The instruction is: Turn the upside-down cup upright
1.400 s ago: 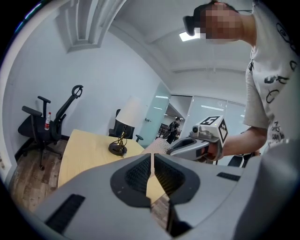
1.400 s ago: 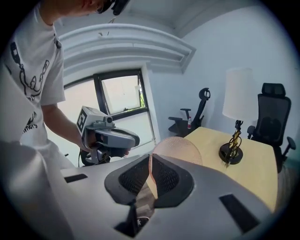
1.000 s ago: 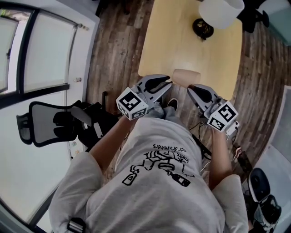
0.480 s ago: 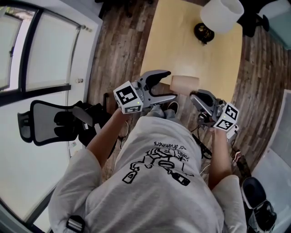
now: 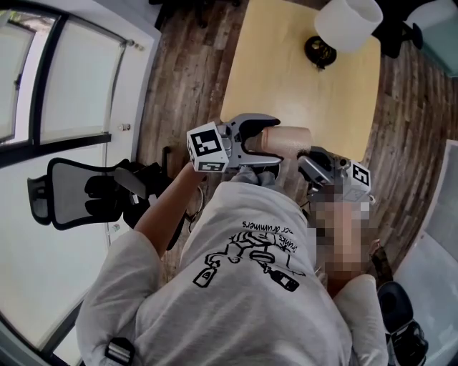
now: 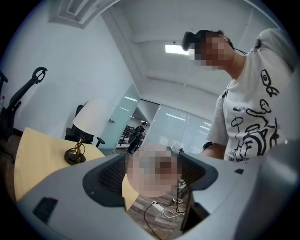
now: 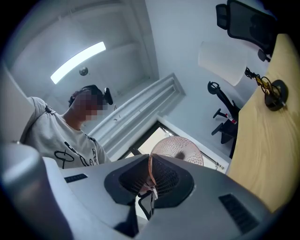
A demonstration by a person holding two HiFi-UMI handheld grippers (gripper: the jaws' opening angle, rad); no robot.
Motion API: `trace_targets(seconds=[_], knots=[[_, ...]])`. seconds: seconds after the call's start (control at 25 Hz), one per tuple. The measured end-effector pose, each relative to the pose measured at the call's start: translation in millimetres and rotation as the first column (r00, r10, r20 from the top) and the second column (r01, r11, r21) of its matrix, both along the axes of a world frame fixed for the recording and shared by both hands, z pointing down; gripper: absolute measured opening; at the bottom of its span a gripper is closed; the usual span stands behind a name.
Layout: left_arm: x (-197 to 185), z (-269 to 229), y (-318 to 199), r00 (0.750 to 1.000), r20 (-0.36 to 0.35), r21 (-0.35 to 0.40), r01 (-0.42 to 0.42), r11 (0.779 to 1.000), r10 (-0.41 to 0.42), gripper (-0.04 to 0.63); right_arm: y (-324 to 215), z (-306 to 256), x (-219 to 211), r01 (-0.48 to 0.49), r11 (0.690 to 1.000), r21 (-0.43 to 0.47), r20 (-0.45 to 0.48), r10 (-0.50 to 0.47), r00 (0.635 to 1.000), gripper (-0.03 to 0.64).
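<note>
Right tool [image 7: 150,177] angled upward, pinching cup [image 7: 181,148] (lying sideways)

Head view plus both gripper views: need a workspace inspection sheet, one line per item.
Surface: light wooden table, lamp at its far end.
Job's things: translucent pinkish plastic cup, held on its side by the table's near edge, not yet upright.
Clutter: table lamp with white shade and dark base.
Grippers: left hand-held gripper open, jaws have just been opening, cup's end between them unpressed; right hand-held gripper shut on the cup's wall.
Cables: white cable lying on the floor.
Surroundings: wood-plank floor; black mesh office chair on the left.
</note>
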State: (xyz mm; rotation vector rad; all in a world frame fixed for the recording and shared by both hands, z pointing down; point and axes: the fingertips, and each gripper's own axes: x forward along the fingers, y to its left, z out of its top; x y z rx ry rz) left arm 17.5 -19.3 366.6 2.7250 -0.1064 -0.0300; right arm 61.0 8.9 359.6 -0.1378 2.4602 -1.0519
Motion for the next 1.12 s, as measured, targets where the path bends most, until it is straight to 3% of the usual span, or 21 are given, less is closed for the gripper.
trace_targets(seconds=[0.32,0.56,0.8,0.88,0.96,1.12], knots=[[2,-1,5,1.0,-0.002,0.011,-0.019,1.0,0.019,0.313,7,0,-2,0.002,1.0,0.001,0.007,-0.002,1.0,0.035],[1,3,4,1.0,0.012,-0.007,-0.011,1.0,0.011,0.31,5,1,-4,-0.026,0.999,0.025,-0.069,0.027,0.997,0.04],[-1,14,6,0.998,0.057,-0.008,-0.011,1.0,0.012,0.31,5,11,-8,-0.034,0.996,0.087,-0.276,0.057,0.96,0.194],[-2,16,6,0.998,0.068,-0.01,-0.003,1.0,0.004,0.31,5,16,-12,-0.025,0.99,0.14,-0.386,0.078,0.919,0.259],[-2,19,7,0.996,0.084,-0.012,0.003,1.0,-0.002,0.31,5,24,-17,0.011,0.973,0.23,-0.536,0.117,0.836,0.309],[-2,25,7,0.994,0.109,-0.019,0.008,1.0,-0.005,0.31,3,37,-25,0.177,0.881,0.438,-0.787,0.281,0.549,0.355]])
